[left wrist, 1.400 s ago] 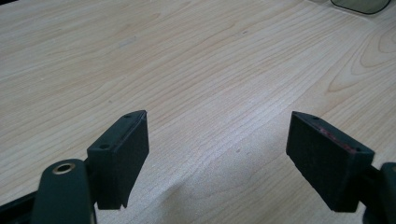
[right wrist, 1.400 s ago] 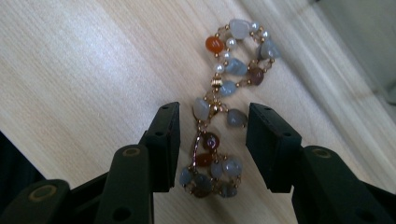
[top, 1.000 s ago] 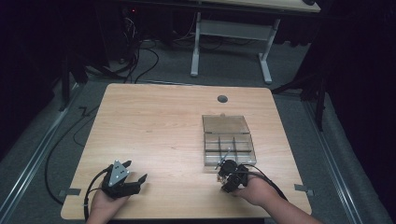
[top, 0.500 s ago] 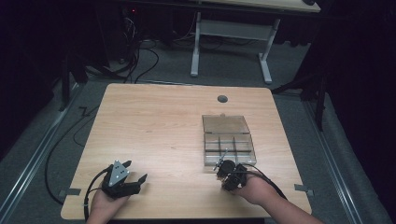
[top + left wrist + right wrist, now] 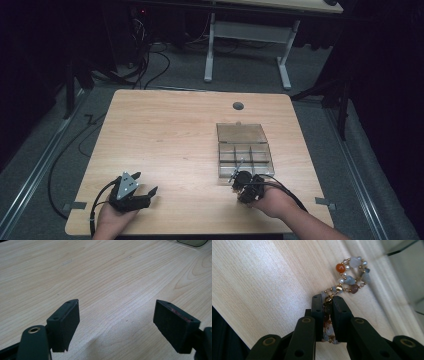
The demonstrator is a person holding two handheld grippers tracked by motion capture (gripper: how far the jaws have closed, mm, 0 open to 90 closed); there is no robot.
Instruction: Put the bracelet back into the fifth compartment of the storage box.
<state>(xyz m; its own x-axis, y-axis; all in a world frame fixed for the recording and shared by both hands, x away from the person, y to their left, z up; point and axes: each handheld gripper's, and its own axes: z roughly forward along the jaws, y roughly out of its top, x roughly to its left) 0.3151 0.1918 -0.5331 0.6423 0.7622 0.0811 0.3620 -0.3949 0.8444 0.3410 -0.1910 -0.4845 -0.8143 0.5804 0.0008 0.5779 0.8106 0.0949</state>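
A beaded bracelet (image 5: 350, 275) of pale, orange and gold beads is pinched in my right gripper (image 5: 328, 300), which is shut on it; a loop of beads sticks out past the jaw tips above the wood. From above, that right gripper (image 5: 239, 176) sits at the near edge of a clear compartment box (image 5: 245, 150), with the bracelet (image 5: 236, 171) a thin line at its tip. My left gripper (image 5: 145, 191) rests low over the table's near left corner, its jaws wide apart. The left gripper (image 5: 116, 315) has bare wood between its fingers.
The clear box has an open lid (image 5: 242, 133) lying flat behind its divided tray. A round grommet hole (image 5: 238, 105) sits near the table's (image 5: 165, 130) far edge. Cables (image 5: 150, 70) and a second table's legs (image 5: 209, 50) stand on the floor beyond.
The right gripper with the bracelet has shifted slightly toward the box's near edge. The left gripper has stayed in place.
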